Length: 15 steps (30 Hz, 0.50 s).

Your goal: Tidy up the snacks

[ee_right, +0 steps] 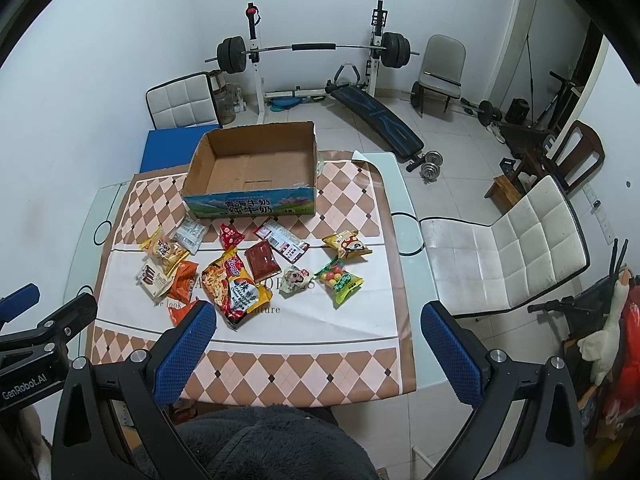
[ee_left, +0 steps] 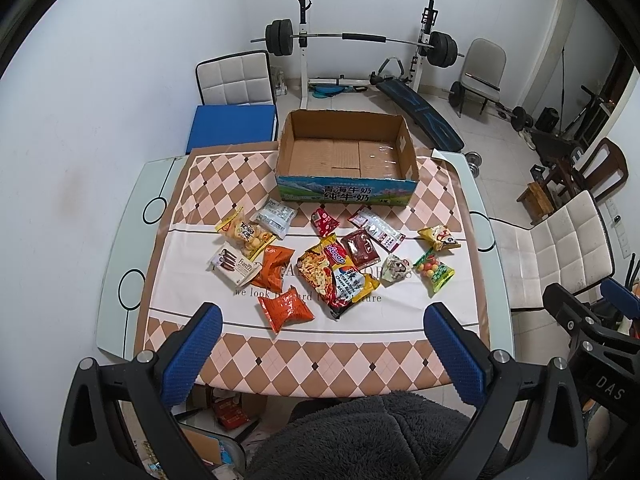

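Behind my two tongs a home gym fills the room, and ahead of them a glass table [ee_left: 120,248] carries a diamond-patterned cloth [ee_left: 320,356] with the snacks scattered across it and an empty cardboard box [ee_left: 347,151] at the far edge. My left gripper [ee_left: 322,338] hangs over the near edge with its blue pads spread wide, holding nothing; my right gripper [ee_right: 316,336] does likewise, also wide apart and empty. Reading from left to right ahead of the left tongs: a yellow biscuit bag [ee_left: 243,233] and a Franzzi wafer pack [ee_left: 232,266] lie far left, an orange packet [ee_left: 285,309] lies just beyond the left pad, a large noodle packet [ee_left: 340,276] lies centrally, and a green candy bag [ee_left: 434,274] lies toward the right pad. I judge that no snack has yet been boxed. For a clean first pick I would take the nearest orange packet, closing across its crimped end, and lift well clear of the box wall before releasing over the bare floor.
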Motion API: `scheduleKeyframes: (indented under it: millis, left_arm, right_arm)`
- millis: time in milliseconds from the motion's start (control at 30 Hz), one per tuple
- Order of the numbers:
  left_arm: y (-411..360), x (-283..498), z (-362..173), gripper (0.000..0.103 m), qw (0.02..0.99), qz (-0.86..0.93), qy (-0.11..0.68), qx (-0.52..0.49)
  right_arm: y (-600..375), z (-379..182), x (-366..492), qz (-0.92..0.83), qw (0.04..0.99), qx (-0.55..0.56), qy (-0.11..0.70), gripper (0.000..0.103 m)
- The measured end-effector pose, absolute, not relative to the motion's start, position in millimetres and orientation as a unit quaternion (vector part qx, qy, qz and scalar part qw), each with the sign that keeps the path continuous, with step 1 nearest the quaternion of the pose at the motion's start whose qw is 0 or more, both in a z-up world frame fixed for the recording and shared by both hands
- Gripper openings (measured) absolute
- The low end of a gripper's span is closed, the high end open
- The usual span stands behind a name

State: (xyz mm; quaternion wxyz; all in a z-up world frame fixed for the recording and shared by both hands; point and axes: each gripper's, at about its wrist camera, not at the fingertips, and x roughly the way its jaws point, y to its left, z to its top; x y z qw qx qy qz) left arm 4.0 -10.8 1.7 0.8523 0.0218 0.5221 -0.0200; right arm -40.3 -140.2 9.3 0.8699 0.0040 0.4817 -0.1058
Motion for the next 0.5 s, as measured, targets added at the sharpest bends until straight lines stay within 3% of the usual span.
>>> scheduleKeyframes:
  millis: [500]
  left_arm:
    - [-10, 2, 11, 0.103, 0.852, -0.021, 0.523, 0.02]
  right_arm:
    - [-136, 9, -35, -0.105, 0.87, 0.006, 0.482, 0.103]
